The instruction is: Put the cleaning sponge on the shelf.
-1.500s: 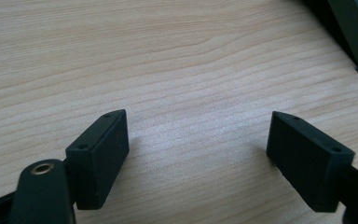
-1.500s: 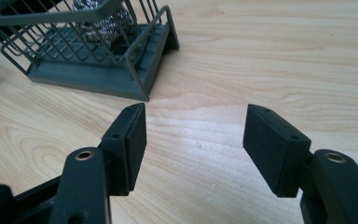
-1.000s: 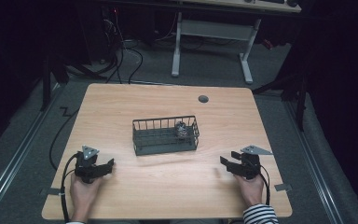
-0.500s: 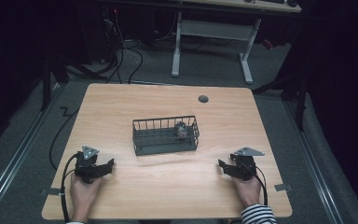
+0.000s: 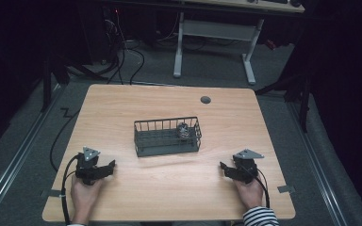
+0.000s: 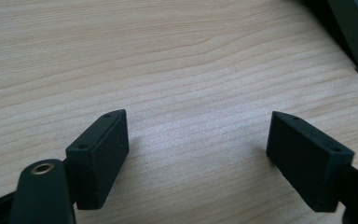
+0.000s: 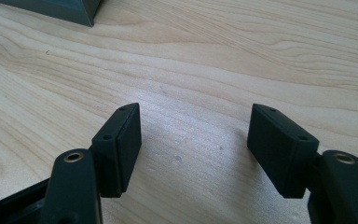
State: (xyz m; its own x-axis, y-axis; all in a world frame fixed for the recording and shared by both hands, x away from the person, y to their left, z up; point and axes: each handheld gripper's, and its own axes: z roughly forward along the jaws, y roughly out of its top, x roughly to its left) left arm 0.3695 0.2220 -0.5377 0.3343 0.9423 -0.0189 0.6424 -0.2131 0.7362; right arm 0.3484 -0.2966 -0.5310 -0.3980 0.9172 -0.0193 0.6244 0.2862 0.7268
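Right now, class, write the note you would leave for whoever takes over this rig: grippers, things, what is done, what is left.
Left gripper: open, empty, resting low at the table's near left.
Right gripper: jaws have just been opening, nothing between them, at the near right.
Wire basket: mid-table, apart from both grippers.
Small rounded object: inside the basket, at its right end; too small to identify.
Done: the object lies in the basket.
Left: nothing in hand; what comes next cannot be told.

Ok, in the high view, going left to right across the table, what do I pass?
Left gripper, jaws open on nothing → wire basket → small round object inside the basket's right end → right gripper, jaws just opening, nothing between them.
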